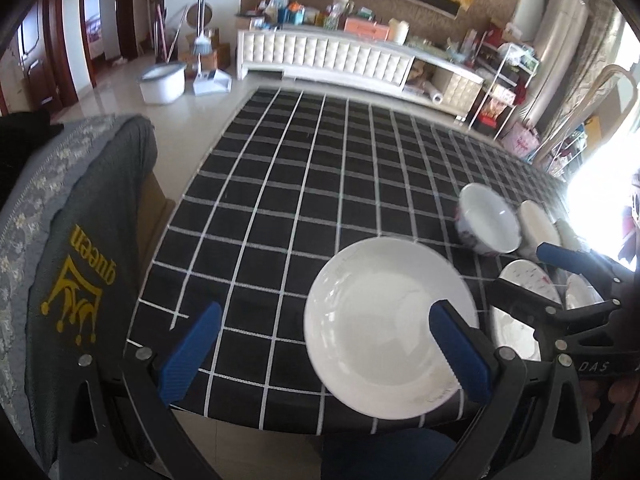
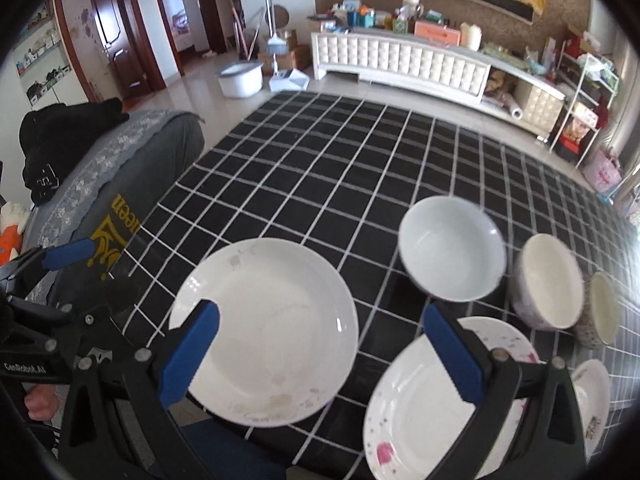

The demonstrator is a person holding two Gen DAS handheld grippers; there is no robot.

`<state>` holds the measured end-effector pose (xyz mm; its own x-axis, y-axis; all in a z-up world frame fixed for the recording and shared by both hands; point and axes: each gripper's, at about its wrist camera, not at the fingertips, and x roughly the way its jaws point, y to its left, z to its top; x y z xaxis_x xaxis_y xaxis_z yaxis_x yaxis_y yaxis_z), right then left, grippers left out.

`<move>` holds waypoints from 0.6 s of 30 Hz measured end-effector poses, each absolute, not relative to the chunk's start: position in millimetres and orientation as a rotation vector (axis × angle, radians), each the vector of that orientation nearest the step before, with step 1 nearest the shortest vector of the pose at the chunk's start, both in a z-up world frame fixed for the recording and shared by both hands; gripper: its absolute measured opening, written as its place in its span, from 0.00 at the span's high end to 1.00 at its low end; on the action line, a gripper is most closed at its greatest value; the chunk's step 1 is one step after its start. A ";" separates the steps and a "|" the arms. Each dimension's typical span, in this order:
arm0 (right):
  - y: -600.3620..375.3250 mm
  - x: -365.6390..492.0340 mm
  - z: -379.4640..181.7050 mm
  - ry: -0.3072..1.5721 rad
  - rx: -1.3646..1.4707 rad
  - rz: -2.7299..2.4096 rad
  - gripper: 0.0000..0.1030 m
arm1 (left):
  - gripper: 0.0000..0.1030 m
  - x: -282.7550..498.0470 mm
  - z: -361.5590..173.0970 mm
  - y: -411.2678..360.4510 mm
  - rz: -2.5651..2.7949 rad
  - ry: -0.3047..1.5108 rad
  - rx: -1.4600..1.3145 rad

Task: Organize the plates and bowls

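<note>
1. I am holding both grippers, left gripper (image 1: 324, 344) and right gripper (image 2: 320, 344), spread and empty.
2. The white plate (image 2: 264, 332) is lying at the table's (image 2: 320, 168) near edge, nearer the left gripper, directly ahead.

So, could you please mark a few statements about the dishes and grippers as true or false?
1. The big white plate overhangs the near table edge. True.
2. The right gripper holds a bowl. False: it is open and holds nothing.
3. The plain white bowl is stacked inside another. False: it stands alone.
4. The tablecloth is black with white lines. True.
5. The left gripper is shut on the plate. False: it is open.
</note>
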<state>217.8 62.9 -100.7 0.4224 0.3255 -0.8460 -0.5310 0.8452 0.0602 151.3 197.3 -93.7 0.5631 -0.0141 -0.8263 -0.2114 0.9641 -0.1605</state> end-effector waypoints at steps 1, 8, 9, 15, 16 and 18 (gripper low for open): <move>66.8 220.7 -104.5 1.006 -0.243 0.537 0.08 | 0.00 155.2 -99.7 198.8 0.121 0.981 -0.259; 71.8 237.3 -144.7 1.120 -0.246 0.514 0.24 | 0.27 176.6 -145.9 209.3 0.114 1.095 -0.342; 71.5 237.3 -147.4 1.126 -0.250 0.511 0.24 | 0.27 177.6 -149.5 210.2 0.111 1.103 -0.354; 65.6 239.7 -161.3 1.161 -0.237 0.514 0.40 | 0.39 178.1 -167.5 211.9 0.111 1.147 -0.388; 66.5 240.2 -163.0 1.166 -0.239 0.519 0.41 | 0.44 178.0 -168.6 210.5 0.104 1.153 -0.389; 63.7 241.1 -166.3 1.173 -0.249 0.518 0.41 | 0.48 178.2 -170.7 205.9 0.097 1.160 -0.379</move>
<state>241.1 63.7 -166.3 0.2886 0.2565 -0.9225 -0.5091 0.8571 0.0790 178.2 205.9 -170.7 0.4030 -0.1195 -0.9074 -0.2684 0.9324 -0.2420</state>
